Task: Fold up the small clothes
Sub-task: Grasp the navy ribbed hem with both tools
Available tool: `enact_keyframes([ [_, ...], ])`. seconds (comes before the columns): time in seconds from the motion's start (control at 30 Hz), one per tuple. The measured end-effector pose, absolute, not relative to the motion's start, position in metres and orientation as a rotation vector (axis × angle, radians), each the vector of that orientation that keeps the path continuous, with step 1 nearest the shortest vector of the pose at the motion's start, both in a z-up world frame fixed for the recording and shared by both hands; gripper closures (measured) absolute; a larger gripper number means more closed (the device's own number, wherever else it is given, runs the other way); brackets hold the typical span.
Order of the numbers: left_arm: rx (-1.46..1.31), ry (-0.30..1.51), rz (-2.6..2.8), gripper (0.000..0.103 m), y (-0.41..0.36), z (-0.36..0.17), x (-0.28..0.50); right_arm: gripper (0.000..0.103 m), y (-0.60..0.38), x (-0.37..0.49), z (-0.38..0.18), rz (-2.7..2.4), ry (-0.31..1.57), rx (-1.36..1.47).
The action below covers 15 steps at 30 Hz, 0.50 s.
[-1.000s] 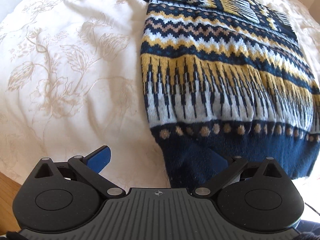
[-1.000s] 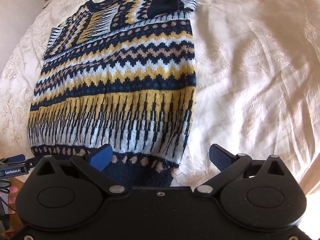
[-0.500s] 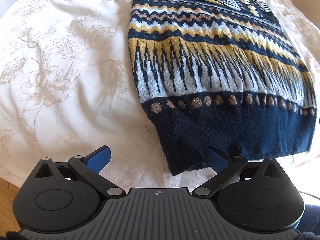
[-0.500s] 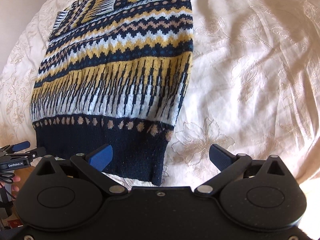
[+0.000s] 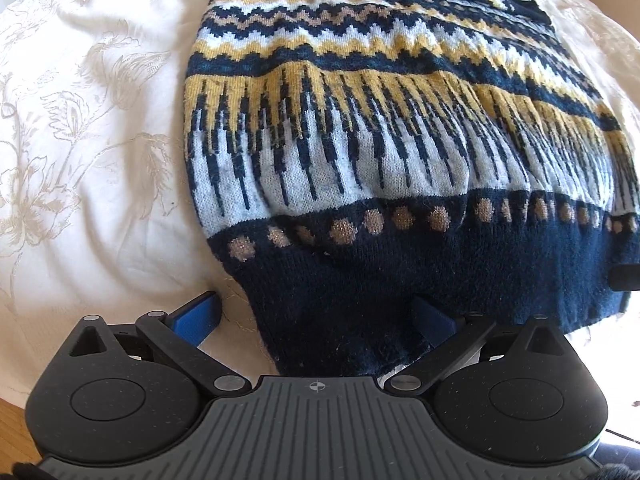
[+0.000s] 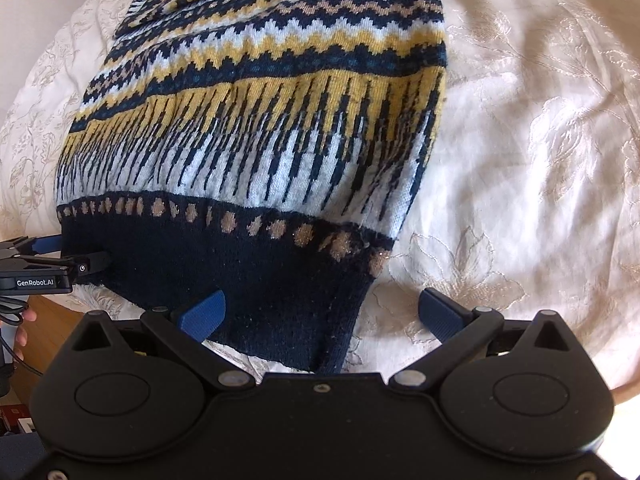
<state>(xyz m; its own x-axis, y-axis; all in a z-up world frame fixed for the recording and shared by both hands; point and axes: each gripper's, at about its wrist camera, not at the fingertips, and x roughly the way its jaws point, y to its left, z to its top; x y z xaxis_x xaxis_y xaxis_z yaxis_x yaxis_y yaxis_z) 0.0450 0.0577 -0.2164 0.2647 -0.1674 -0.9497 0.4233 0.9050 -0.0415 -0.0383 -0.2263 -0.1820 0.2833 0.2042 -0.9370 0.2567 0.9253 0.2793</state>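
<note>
Both tongs (image 5: 314,318) (image 6: 320,314) gape, straddling the sweater (image 5: 400,140) hem corners.

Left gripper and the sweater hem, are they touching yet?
Cannot tell. In the left wrist view the left gripper is open with the sweater hem corner between its fingers, but no pad plainly presses the knit.

Daylight is strong here, flooding the bedspread (image 6: 532,152) right of the sweater (image 6: 260,132) until its floral weave nearly washes out. Soft shadows sit in the cloth's creases. The sweater's knit is sharp close up in both views; above it the fisheye bends and darkens the corners, with slight smear along its right side
</note>
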Motion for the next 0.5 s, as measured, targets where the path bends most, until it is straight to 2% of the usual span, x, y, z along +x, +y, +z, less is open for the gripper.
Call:
enact_keyframes([
  [0.5, 0.218, 1.238, -0.359, 0.000, 0.055, -0.226, 0.050, 0.000, -0.221, -0.042, -0.196, -0.026, 1.243, 0.368],
])
